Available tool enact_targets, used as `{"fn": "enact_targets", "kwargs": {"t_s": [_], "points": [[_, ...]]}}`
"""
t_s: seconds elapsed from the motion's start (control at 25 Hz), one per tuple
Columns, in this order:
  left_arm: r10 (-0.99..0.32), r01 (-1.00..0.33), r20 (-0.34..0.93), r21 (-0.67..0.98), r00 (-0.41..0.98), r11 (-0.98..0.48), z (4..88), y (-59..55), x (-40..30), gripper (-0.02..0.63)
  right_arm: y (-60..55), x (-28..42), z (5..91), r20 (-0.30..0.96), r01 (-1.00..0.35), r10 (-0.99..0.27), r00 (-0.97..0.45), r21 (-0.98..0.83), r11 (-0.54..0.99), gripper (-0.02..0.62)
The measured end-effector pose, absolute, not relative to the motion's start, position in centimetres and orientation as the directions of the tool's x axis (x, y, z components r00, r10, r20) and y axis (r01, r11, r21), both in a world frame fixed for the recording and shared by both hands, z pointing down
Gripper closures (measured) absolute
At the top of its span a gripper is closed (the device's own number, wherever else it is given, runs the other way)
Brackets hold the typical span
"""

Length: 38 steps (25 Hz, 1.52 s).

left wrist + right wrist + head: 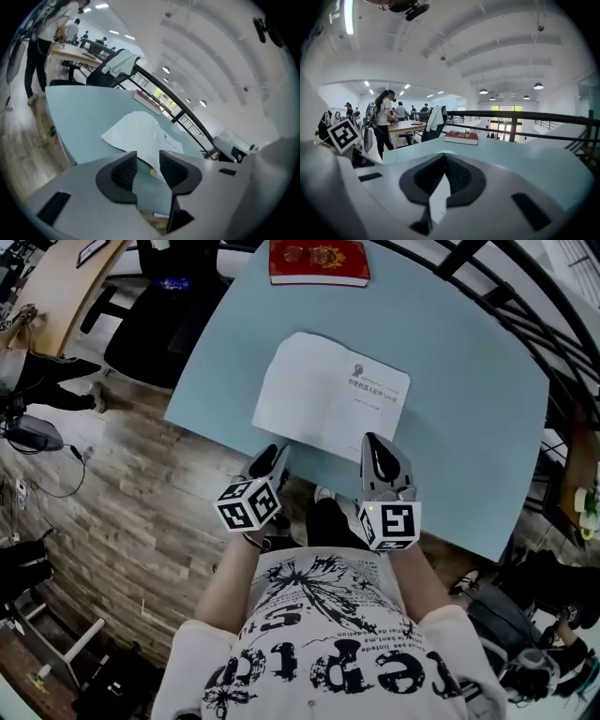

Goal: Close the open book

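On the light blue worktop (469, 427), the open book (330, 399) lies flat with its white pages up. It is set in the middle of the near half, just beyond the edge at which the person stands. Its near right corner is covered in the head view by the right hand-held gripper (382, 457), and its covers are hidden beneath the pages. The central fold is hard to make out, and the print on the right-hand page is too small to be read. The long axis of the spread runs from left to right across the worktop, skewed so that the right end sits nearer the person. The page heads are turned away from the person. A closed red book (319, 261) at the far edge is cut off by the top of the frame. The left hand-held gripper (270, 461) is held at the book's near left corner with its jaws spread, and only worktop and page are seen between them. The right hand-held gripper's jaws are pressed together on nothing, and in its own view the open book is almost wholly hidden behind its body.
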State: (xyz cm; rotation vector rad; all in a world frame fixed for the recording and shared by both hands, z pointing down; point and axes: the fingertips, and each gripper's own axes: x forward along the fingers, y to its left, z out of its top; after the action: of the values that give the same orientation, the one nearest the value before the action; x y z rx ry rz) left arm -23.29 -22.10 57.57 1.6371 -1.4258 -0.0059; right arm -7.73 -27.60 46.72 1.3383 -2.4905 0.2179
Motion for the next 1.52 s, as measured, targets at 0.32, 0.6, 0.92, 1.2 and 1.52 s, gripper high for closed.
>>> {"fn": "enact_targets", "kwargs": {"t_s": [0.32,0.6,0.92,1.2,1.52], "points": [[-0.757,-0.502,0.511,0.818,0.408,0.282,61.1,-24.3,-23.1,0.421,-27.7,-7.7,47.8,0.371,-0.851,-0.797,-0.477,0.031,0.525,0.584],[-0.754,-0.398,0.517,0.842,0.405,0.364,63.1,-25.6,-23.9,0.420,-28.1,-6.9,48.0,0.377,-0.864,-0.808,-0.453,0.039,0.502,0.584],[-0.780,-0.360,0.525,0.840,0.342,0.407,62.6,-25.9,-25.2,0.535,-28.0,-5.8,48.0,0.380,-0.874,-0.819,-0.430,0.051,0.483,0.584],[-0.804,-0.498,0.491,0.817,0.335,0.292,59.4,-25.7,-23.9,0.569,-27.4,-4.4,46.9,0.350,-0.879,-0.834,-0.425,0.061,0.474,0.585],[-0.802,-0.770,0.510,0.629,0.310,0.102,56.1,-24.9,-20.6,0.581,-26.2,-1.7,45.1,0.298,-0.883,-0.855,-0.425,0.070,0.464,0.584]]}}
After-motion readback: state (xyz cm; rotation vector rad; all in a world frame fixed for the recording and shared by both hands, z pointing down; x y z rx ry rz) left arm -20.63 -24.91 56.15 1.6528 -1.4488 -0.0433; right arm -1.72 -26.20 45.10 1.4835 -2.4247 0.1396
